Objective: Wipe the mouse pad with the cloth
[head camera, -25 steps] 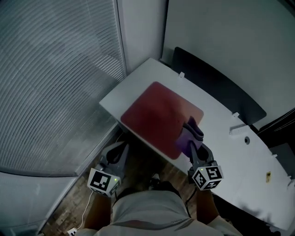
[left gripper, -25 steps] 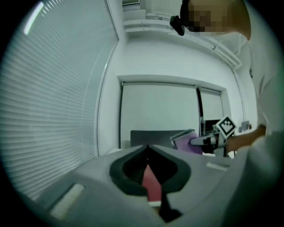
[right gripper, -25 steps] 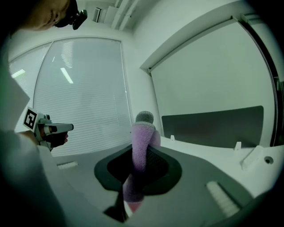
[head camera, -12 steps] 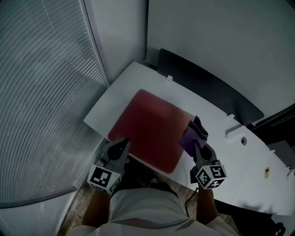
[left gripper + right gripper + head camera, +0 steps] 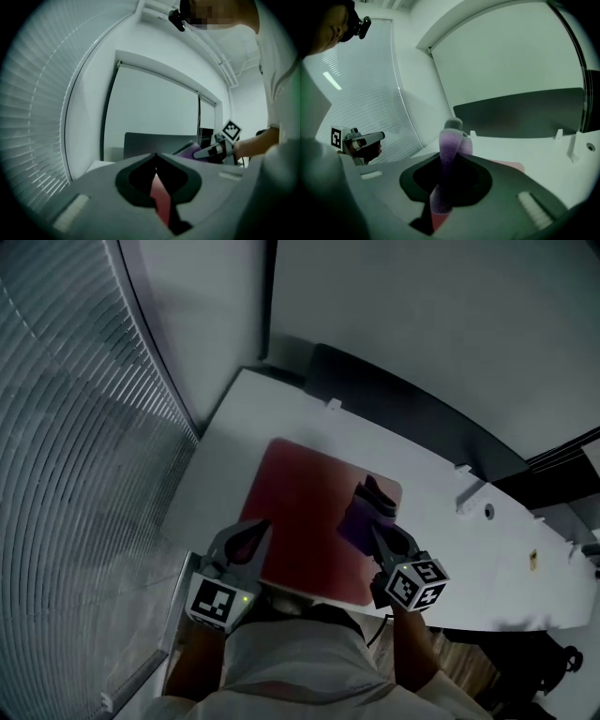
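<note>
White desk bears a red mouse pad; right tongs clamp the purple cloth, left tongs closed.

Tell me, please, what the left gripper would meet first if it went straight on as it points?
Probably the dark panel behind the desk: the left gripper, jaws together, aims across the red mouse pad, seemingly above it. Height is unclear.
</note>
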### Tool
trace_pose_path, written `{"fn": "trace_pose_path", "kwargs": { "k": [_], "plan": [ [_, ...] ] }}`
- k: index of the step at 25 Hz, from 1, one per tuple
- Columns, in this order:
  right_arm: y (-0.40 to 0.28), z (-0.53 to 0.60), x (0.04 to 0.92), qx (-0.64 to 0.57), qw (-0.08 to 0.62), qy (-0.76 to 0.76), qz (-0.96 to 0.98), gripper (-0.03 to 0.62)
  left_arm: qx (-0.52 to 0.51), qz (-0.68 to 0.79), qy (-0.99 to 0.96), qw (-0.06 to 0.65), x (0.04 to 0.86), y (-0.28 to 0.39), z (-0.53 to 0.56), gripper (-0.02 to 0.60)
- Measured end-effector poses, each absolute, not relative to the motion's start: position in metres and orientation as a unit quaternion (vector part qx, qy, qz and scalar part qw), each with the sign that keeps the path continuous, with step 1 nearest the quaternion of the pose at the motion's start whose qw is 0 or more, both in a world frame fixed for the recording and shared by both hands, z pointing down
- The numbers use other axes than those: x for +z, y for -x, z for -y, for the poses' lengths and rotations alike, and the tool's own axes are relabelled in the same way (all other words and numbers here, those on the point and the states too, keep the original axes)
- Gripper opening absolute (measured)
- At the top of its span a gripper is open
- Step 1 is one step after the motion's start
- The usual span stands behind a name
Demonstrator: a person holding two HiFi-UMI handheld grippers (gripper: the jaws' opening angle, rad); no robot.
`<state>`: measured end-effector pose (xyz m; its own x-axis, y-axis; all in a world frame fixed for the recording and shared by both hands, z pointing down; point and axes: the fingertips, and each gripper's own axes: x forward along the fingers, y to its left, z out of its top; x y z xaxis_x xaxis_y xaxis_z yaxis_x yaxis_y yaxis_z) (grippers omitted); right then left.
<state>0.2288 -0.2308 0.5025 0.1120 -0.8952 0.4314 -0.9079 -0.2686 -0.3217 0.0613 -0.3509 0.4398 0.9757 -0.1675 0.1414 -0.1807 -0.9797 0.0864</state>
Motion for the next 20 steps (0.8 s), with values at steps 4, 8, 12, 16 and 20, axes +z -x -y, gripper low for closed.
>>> {"fn": "trace_pose_path", "kwargs": {
  "k": [4,8,12,16,20],
  "plan": [
    [-0.199,0.3,0.525,0.32,-0.009,-0.711,0.626,0.049,0.079,0.084,-0.992,0.058,0.456,-0.051,0.379,0.002],
    [-0.176,0.365,0.545,0.37,-0.034,-0.668,0.645,0.051,0.089,0.101,-0.988,0.07,0.464,-0.038,0.392,0.002],
    [-0.167,0.415,0.556,0.391,-0.047,-0.639,0.661,0.051,0.103,0.114,-0.985,0.077,0.469,-0.03,0.396,0.002],
    [-0.165,0.457,0.587,0.414,-0.046,-0.627,0.658,0.049,0.112,0.123,-0.983,0.081,0.479,-0.026,0.398,0.002],
    [-0.177,0.485,0.64,0.443,0.011,-0.641,0.626,0.049,0.122,0.128,-0.981,0.076,0.494,-0.024,0.401,0.002]
  ]
}}
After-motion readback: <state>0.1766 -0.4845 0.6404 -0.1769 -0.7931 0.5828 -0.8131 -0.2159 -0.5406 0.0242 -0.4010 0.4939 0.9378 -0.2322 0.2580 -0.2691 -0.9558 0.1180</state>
